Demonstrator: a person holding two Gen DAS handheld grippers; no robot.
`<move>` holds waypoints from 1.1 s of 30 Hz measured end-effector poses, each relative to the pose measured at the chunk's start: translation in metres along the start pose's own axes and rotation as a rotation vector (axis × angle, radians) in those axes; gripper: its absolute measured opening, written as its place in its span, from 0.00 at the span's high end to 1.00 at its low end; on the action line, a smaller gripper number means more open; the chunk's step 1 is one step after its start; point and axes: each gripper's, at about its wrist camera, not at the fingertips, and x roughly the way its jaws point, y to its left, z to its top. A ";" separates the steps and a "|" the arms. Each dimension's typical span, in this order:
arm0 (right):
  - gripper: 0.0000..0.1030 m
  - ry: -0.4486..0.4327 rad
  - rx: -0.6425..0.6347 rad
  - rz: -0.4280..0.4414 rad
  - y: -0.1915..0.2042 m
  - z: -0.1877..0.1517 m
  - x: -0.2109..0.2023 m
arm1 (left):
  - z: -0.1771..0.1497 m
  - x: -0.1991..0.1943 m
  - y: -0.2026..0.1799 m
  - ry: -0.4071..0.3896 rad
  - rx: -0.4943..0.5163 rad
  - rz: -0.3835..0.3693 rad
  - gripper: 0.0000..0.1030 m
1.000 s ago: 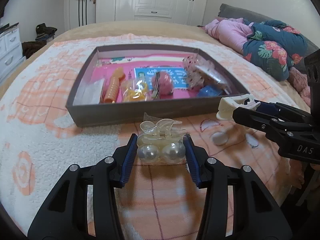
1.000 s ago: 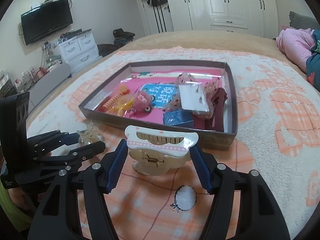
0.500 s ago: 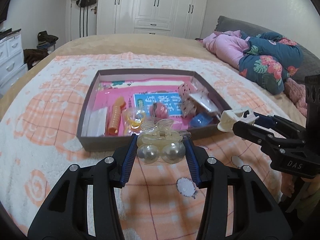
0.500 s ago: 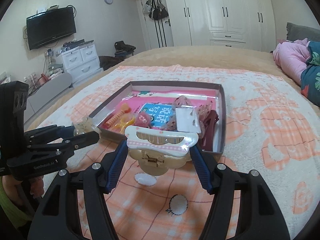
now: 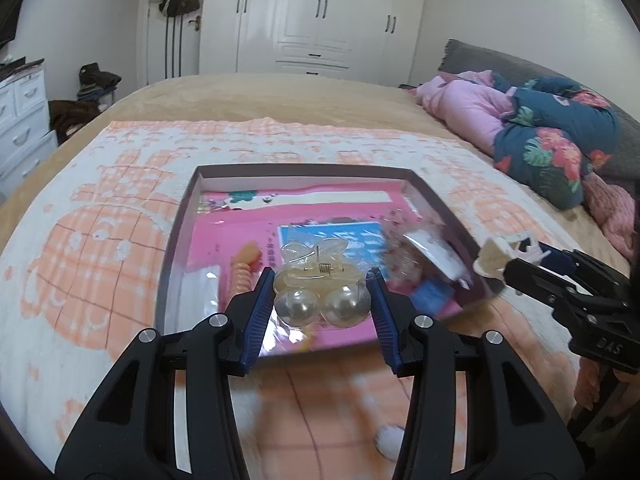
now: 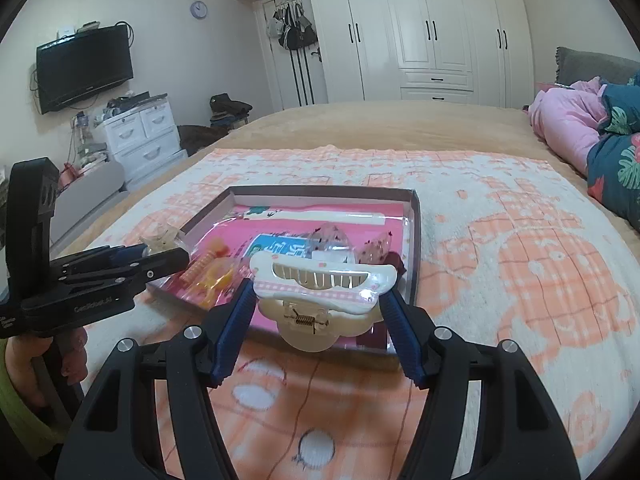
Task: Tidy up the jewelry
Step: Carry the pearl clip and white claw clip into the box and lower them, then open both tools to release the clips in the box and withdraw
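My left gripper (image 5: pixel 320 300) is shut on a clear yellowish hair claw with two pearl balls (image 5: pixel 320 288), held in the air over the near edge of the grey box (image 5: pixel 176 224). My right gripper (image 6: pixel 320 312) is shut on a white hair claw with a pink checked band (image 6: pixel 320 284), also lifted above the box's (image 6: pixel 414 248) near rim. Each gripper shows in the other's view: the right gripper (image 5: pixel 516 256) at the right, the left gripper (image 6: pixel 160 256) at the left. Inside the box lie an orange coil clip (image 5: pixel 244 268), a blue card (image 5: pixel 344 236) and bagged items.
The box rests on a white and orange blanket (image 6: pixel 520 264) spread over a bed. Pink and flowered bedding (image 5: pixel 532 132) is piled at the right. White wardrobes (image 6: pixel 424 32) line the far wall; a drawer unit (image 6: pixel 140 136) and wall TV (image 6: pixel 84 68) stand left.
Both grippers have risen with their hair claws and moved forward, so the box now sits lower and closer beneath them. Neither grip has changed.
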 end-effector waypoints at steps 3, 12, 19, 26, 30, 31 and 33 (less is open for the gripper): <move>0.40 0.019 -0.018 -0.004 0.004 0.004 0.015 | 0.006 0.012 0.010 0.010 -0.024 0.027 0.63; 0.40 0.080 -0.109 0.013 0.028 0.002 0.055 | 0.006 0.029 0.032 0.037 -0.055 0.087 0.63; 0.33 0.100 -0.102 0.032 0.031 -0.003 0.060 | 0.000 0.031 0.029 0.046 -0.041 0.093 0.63; 0.28 0.063 -0.063 0.027 0.024 -0.005 0.040 | 0.000 0.021 0.024 0.025 -0.030 0.097 0.57; 0.24 0.034 -0.039 0.020 0.020 -0.008 0.026 | -0.002 0.008 0.021 0.002 -0.031 0.093 0.51; 0.24 0.024 -0.034 0.017 0.020 -0.008 0.020 | -0.002 0.003 0.019 -0.006 -0.031 0.093 0.49; 0.21 0.009 -0.027 0.009 0.019 -0.010 0.013 | -0.003 -0.004 0.019 -0.020 -0.033 0.092 0.48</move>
